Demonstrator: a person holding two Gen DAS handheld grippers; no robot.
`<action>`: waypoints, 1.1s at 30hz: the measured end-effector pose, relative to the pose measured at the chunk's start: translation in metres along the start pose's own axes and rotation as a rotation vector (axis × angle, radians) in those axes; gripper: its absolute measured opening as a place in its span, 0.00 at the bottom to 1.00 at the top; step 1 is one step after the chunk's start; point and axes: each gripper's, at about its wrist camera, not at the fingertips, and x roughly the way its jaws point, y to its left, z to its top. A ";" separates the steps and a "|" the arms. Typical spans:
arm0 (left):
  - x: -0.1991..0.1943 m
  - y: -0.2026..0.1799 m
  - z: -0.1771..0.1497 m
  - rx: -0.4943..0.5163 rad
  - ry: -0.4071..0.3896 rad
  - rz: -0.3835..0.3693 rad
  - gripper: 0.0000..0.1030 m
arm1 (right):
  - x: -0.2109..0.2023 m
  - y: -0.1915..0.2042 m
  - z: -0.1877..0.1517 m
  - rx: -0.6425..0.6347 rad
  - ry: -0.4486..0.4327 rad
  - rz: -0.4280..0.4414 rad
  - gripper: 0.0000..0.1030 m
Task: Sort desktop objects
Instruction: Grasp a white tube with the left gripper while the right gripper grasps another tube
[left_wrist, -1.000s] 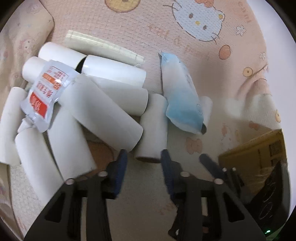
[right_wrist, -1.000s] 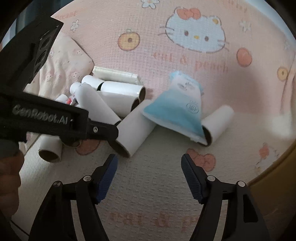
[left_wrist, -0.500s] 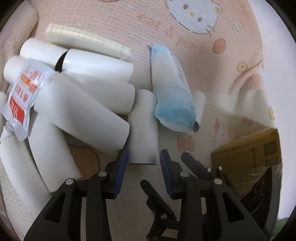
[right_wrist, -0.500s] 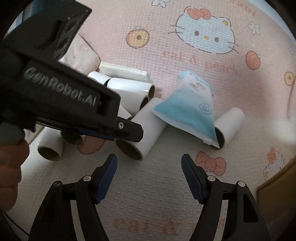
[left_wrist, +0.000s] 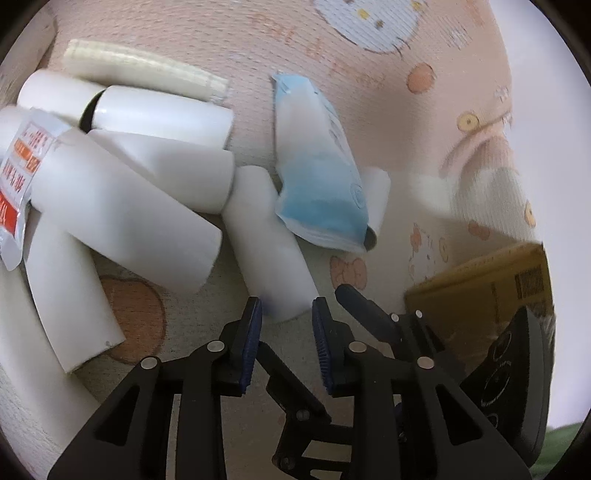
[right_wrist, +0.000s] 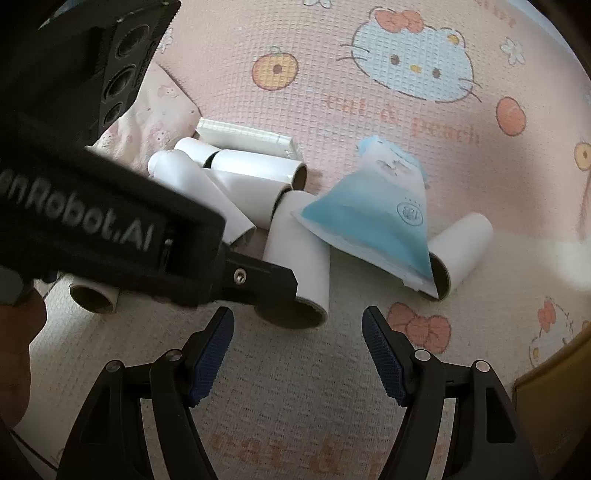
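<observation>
Closing: left gripper (left_wrist: 286, 314) jaws narrow around the near end of a white cardboard tube (left_wrist: 271, 243), which lies at 12 o'clock from the tips, its end between the pads; contact is unclear. Blue pouch (left_wrist: 321, 184) rests across it at 1 o'clock. Right gripper (right_wrist: 297, 343) gapes wide and empty, with the tube's open end (right_wrist: 295, 310) at 12 o'clock, just beyond.

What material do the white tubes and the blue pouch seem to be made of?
White tubes: probably cardboard, with a matte white outside and a brown inside at the open ends. Blue pouch: likely soft plastic film, slightly glossy, with flat sealed edges.
</observation>
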 end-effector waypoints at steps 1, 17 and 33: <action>0.000 0.004 0.001 -0.027 -0.004 -0.013 0.42 | 0.001 0.000 0.000 -0.006 -0.001 0.012 0.68; 0.011 0.021 0.004 -0.147 -0.018 -0.086 0.35 | 0.019 -0.010 0.004 0.025 0.059 0.071 0.41; 0.001 0.000 -0.052 -0.059 0.067 -0.134 0.34 | -0.023 0.008 -0.033 -0.040 0.126 0.000 0.41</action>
